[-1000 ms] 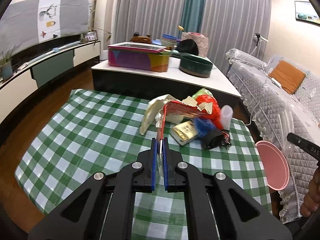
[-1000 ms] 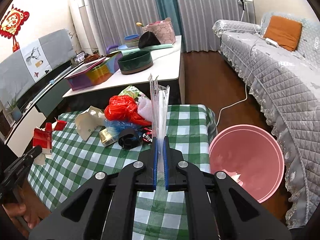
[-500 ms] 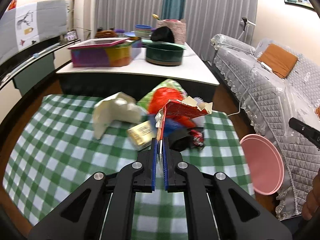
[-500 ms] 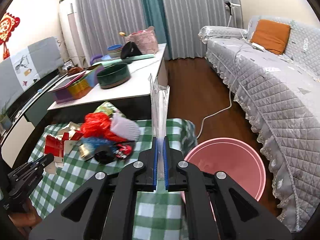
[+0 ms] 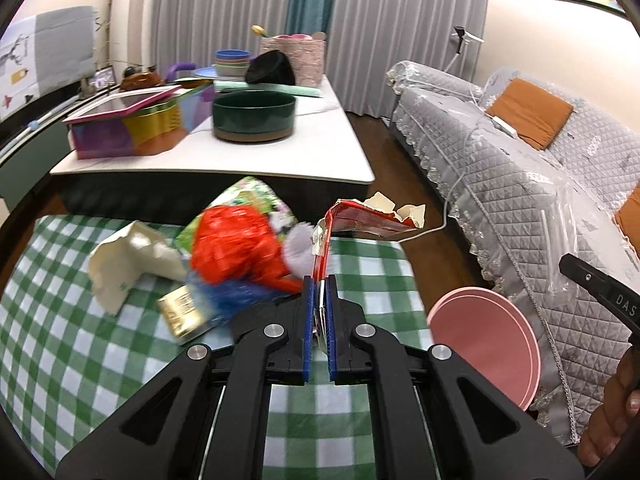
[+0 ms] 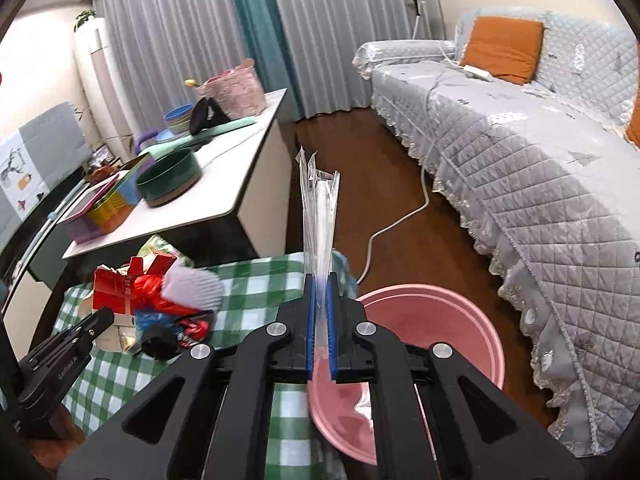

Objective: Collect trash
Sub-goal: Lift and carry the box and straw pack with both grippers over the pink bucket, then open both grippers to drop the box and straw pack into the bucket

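The left gripper (image 5: 318, 292) is clamped narrow on a torn red carton (image 5: 362, 220), held above the checked table (image 5: 80, 344); the right gripper (image 6: 320, 292) pinches a clear plastic wrapper (image 6: 318, 208) right at the near rim of the pink bin (image 6: 432, 320). The wrapper is light and could drift or cling past the bin's rim on release. The carton's loose flap might snag the remaining trash pile (image 5: 236, 248), which lies on the table left of the bin. Beyond the bin stand a quilted sofa (image 6: 540, 140), a white counter (image 5: 224, 152) and curtains.

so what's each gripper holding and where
Left gripper pinches the torn red carton by its lower edge; right gripper pinches the clear wrapper by its bottom end.
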Demonstrator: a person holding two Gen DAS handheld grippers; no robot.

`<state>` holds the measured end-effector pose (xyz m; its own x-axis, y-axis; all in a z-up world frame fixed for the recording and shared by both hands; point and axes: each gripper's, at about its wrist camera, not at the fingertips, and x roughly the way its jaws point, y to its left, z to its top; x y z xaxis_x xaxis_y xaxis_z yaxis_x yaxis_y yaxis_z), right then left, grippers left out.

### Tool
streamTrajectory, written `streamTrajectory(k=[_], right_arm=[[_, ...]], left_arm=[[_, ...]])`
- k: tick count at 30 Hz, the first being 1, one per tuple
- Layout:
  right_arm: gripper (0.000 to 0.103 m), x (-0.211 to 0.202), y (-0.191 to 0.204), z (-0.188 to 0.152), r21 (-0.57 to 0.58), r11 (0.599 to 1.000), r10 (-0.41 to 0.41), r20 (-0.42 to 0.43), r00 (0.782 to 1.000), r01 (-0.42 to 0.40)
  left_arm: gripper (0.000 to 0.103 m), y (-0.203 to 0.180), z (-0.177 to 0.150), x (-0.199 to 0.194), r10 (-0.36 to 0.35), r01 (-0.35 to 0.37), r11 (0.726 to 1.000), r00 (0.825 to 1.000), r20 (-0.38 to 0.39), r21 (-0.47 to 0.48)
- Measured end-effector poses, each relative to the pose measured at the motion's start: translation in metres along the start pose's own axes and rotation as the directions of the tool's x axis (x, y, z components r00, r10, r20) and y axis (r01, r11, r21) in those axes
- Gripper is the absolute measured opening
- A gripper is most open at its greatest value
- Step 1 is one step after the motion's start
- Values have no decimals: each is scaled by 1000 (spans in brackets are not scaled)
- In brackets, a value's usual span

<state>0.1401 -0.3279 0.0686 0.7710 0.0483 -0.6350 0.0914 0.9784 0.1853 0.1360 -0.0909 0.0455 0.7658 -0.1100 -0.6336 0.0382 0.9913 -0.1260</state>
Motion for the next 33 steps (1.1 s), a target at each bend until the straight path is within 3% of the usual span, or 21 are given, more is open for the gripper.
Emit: streamTrajectory(k=[13, 23, 33], right_arm=[[5, -2, -48, -1, 74, 994, -81, -13, 997, 82], [5, 4, -65, -15, 83, 990, -108, -72, 992, 114], [5, 8, -80, -31, 66, 986, -145, -114, 983, 153]], left_arm=[[5, -58, -1, 20, -91, 93, 994, 995, -35, 58], [5, -118, -15, 35, -193, 201, 971, 978, -74, 133], [5, -145, -40, 60, -220, 241, 956, 966, -133, 169]])
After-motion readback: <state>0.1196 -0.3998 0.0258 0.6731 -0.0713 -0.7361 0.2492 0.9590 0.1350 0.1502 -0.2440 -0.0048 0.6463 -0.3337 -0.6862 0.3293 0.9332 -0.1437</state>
